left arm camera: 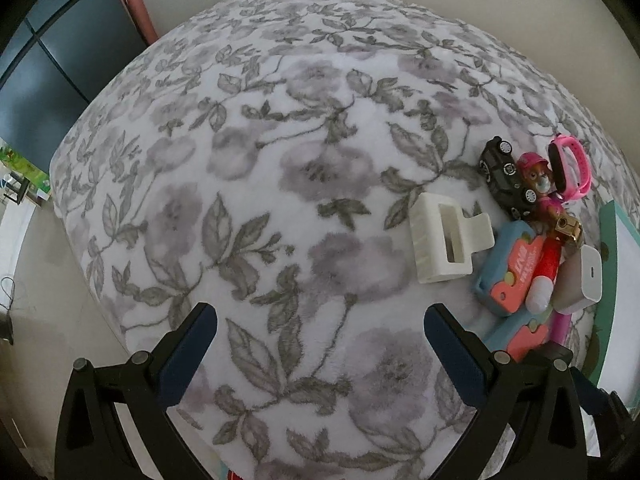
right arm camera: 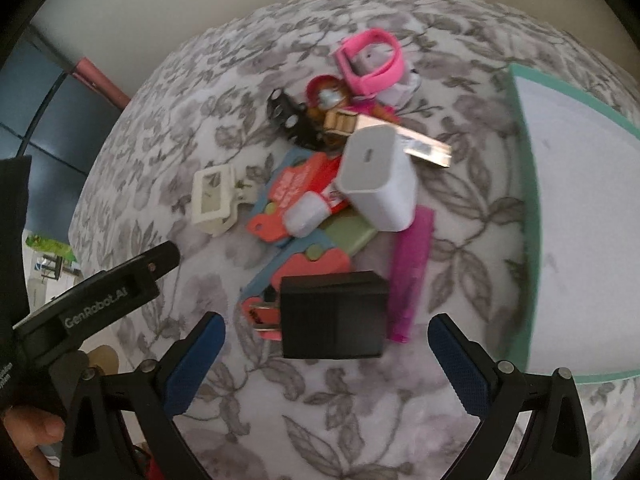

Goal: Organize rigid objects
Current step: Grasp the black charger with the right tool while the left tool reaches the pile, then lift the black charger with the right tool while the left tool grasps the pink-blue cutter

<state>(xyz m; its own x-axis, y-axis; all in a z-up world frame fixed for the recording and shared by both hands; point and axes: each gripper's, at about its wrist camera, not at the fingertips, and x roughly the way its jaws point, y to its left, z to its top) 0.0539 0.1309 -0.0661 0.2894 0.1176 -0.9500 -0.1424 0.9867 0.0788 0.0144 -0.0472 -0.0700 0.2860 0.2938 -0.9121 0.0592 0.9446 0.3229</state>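
Note:
A heap of small rigid items lies on a floral blanket (left arm camera: 280, 160). In the left wrist view it sits at the right: a white hair claw (left arm camera: 444, 236), a black toy car (left arm camera: 504, 176), a pup figure (left arm camera: 540, 184), a pink watch (left arm camera: 572, 168) and a white charger (left arm camera: 580, 280). My left gripper (left arm camera: 320, 320) is open over bare blanket, left of the heap. In the right wrist view my right gripper (right arm camera: 326, 320) stands open, pointing steeply down. A black adapter block (right arm camera: 334, 314) lies in the wide gap between its fingertips, untouched by the pads. Beyond it are the white charger (right arm camera: 378, 176) and the hair claw (right arm camera: 214, 198).
A teal-rimmed white box (right arm camera: 528, 200) stands at the right of the heap. A magenta stick (right arm camera: 410, 272), blue and coral cases (right arm camera: 288, 200) and the pink watch (right arm camera: 370, 62) crowd the heap. The left gripper's black finger (right arm camera: 160, 260) reaches in from the left, a hand (right arm camera: 28, 432) below it.

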